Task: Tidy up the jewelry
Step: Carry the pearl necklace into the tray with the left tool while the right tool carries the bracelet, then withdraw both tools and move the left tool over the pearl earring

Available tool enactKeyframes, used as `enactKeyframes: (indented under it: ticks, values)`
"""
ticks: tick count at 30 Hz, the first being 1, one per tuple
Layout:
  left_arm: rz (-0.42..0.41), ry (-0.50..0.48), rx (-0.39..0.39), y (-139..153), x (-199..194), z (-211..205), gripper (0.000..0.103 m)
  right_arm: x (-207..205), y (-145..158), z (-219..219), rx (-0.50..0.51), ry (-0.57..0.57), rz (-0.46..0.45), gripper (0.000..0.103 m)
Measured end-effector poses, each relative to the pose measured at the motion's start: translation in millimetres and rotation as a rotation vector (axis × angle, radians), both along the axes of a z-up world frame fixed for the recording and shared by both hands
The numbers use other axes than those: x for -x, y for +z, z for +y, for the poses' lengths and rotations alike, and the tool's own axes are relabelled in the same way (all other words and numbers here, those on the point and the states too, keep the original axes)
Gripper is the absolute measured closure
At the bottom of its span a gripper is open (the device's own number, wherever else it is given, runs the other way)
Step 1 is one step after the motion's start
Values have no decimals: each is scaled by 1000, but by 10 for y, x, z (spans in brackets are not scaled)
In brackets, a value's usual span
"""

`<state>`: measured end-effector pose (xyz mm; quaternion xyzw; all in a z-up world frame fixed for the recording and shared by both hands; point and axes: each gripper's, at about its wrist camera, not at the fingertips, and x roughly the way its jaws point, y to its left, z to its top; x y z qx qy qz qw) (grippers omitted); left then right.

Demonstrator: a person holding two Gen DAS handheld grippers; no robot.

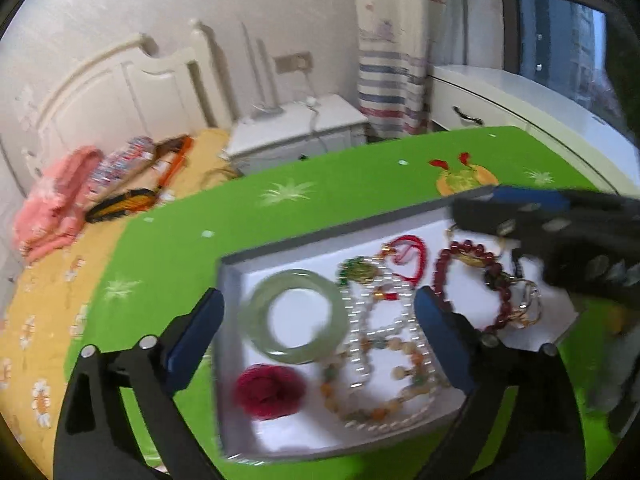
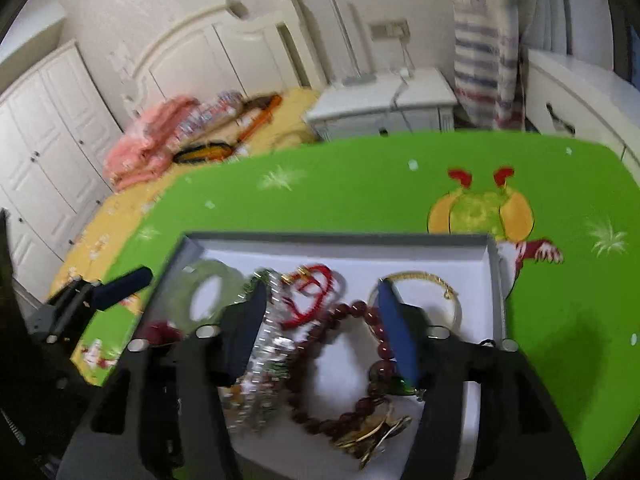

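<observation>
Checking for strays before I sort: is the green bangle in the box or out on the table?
In. The green bangle lies flat on the white floor of the box, inside its grey walls.

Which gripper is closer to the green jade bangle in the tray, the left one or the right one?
Left. The left gripper has its open jaws either side of the green jade bangle. The right gripper is over the dark red bead bracelet, further along the tray.

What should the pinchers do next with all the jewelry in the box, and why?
Probably lower the left gripper and close on the green bangle. Its jaws stand wide open with the bangle lying flat between them in the white box, beside the tangled bead strands. The right gripper hangs open over the red bead bracelet.
</observation>
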<state>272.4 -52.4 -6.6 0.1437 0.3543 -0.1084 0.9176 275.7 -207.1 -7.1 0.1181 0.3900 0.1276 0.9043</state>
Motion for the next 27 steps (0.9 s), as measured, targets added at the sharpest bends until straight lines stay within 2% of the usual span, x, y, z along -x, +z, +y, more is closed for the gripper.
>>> enactKeyframes:
  ticks: [7,11,13,19,27]
  values:
    - [-4,32,-17,229,225,175,6,371,494,-24,24,-4,-126,45]
    - [-31,59,-20,309,472,259,6,565,662,-123,33,-25,-163,40]
    - [-44,61,-12,314,619,271,6,806,716,-169,43,-29,-188,39]
    - [-73,79,14,240,1054,304,6,1354,555,-175,59,-25,-212,34]
    - [-33,75,59,13,1422,370,6,1853,214,-141,71,-39,-168,31]
